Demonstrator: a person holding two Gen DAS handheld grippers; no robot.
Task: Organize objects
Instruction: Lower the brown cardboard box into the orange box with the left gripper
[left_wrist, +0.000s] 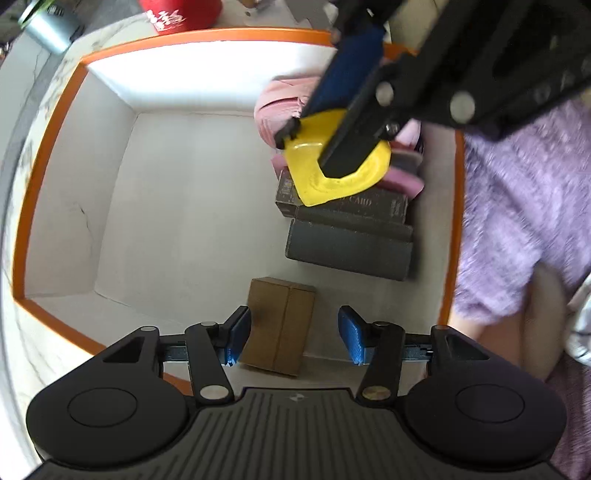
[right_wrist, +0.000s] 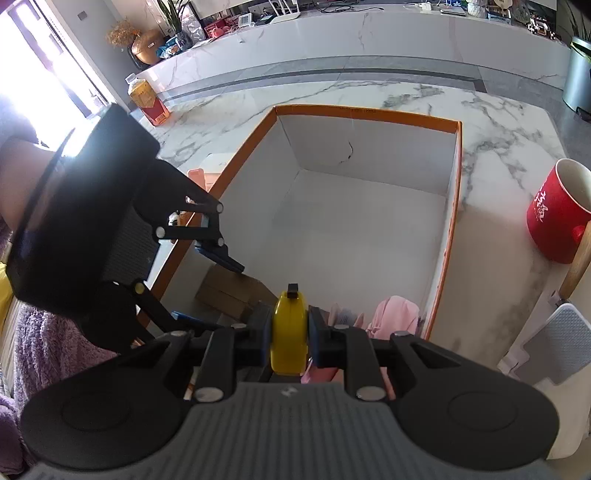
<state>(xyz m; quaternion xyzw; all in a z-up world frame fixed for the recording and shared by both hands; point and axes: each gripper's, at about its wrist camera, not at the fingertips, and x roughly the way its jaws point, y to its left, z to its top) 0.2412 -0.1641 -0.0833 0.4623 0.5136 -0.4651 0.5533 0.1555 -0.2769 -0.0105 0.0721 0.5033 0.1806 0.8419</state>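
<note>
At the bottom of the left wrist view, the left gripper (left_wrist: 291, 338) is hanging open over a small brown carton (left_wrist: 279, 325) lying on the box (left_wrist: 51, 155) floor. Farther up, dark boxes (left_wrist: 351, 236) are lying stacked at centre right. Beyond them, at upper right, the right gripper (right_wrist: 290, 326) is clamping a yellow tape measure (right_wrist: 289, 328) by its flat sides above a pink cloth (left_wrist: 277, 107). The tape measure looks hard, smooth and fairly heavy, so its broad faces are probably giving the surest hold.
</note>
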